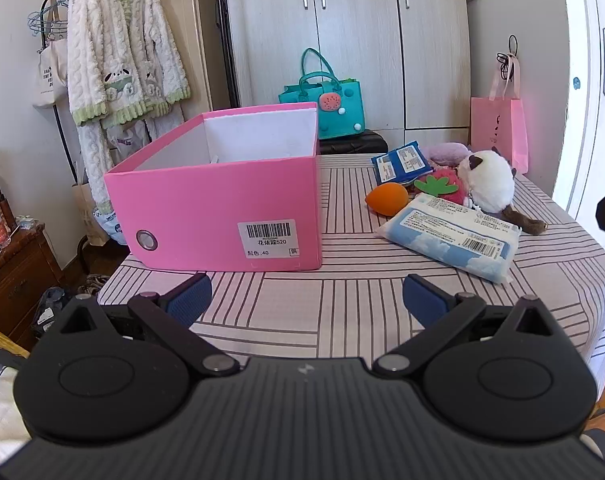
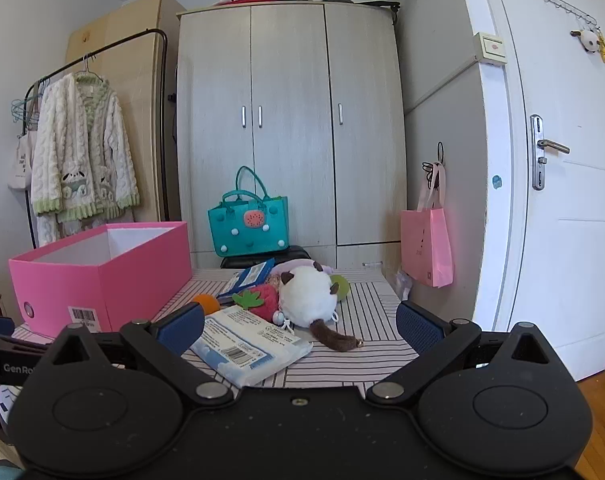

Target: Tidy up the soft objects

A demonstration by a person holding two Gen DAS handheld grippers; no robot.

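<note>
An open pink box (image 1: 222,208) stands on the striped table (image 1: 342,304), also in the right wrist view (image 2: 102,276). To its right lies a pile: a white cat plush (image 1: 488,182) (image 2: 308,296), a red strawberry plush (image 1: 442,186) (image 2: 262,300), an orange plush (image 1: 386,198) (image 2: 206,302), a white-blue soft pack (image 1: 450,236) (image 2: 250,346), a blue pack (image 1: 402,162) (image 2: 248,276) and a purple plush (image 1: 446,151). My left gripper (image 1: 306,296) is open and empty before the box. My right gripper (image 2: 300,328) is open and empty before the pile.
A teal felt bag (image 1: 330,100) (image 2: 248,226) sits on a black stool behind the table. A pink paper bag (image 1: 498,128) (image 2: 426,244) hangs at the right by a white door (image 2: 562,200). A clothes rack with a fluffy robe (image 1: 118,60) stands left.
</note>
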